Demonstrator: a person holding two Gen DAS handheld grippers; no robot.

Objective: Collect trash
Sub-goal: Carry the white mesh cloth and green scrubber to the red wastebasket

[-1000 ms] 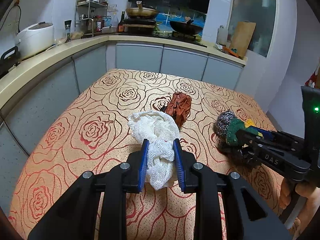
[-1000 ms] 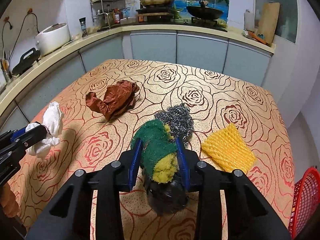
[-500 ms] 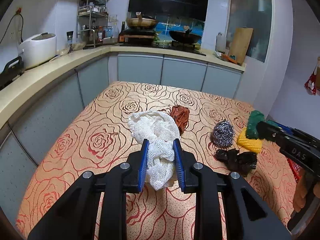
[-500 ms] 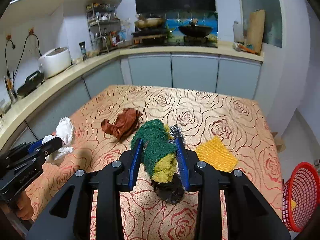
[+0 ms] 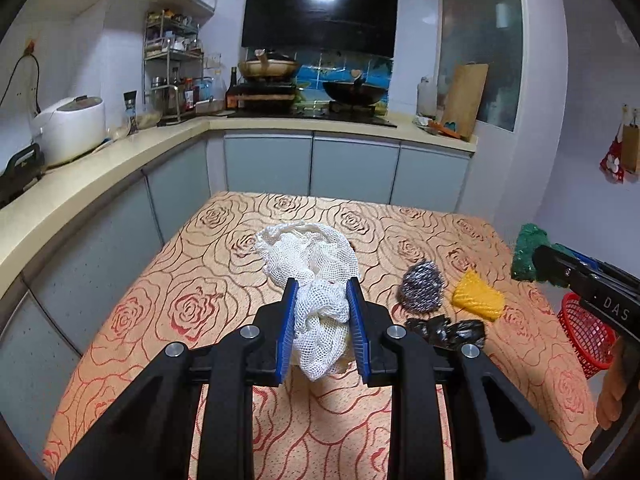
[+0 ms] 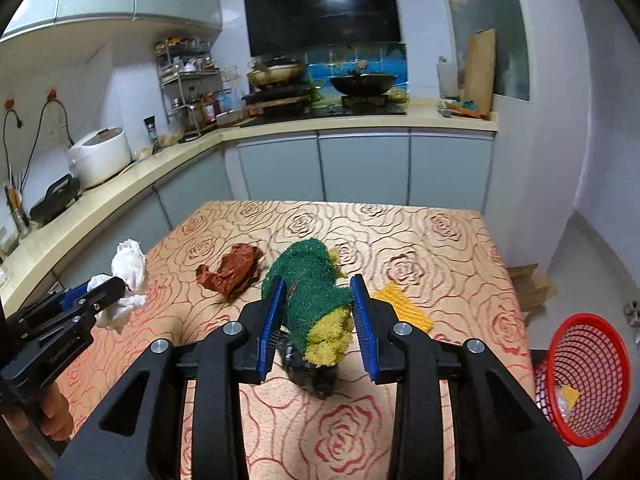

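While both fingers pinch white mesh (image 5: 316, 300) and green sponge (image 6: 316, 300), rose-patterned tablecloth (image 5: 224, 280) fronts kitchen counters (image 5: 120, 160).

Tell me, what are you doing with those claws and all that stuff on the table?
A person is collecting trash with a claw in each hand. The left claw is shut on a white mesh rag, held above the table. The right claw is shut on a green and yellow sponge. A steel scrubber, a yellow net, a crumpled black bag and a brown rag lie on the table. A red basket waits on the floor beside it.
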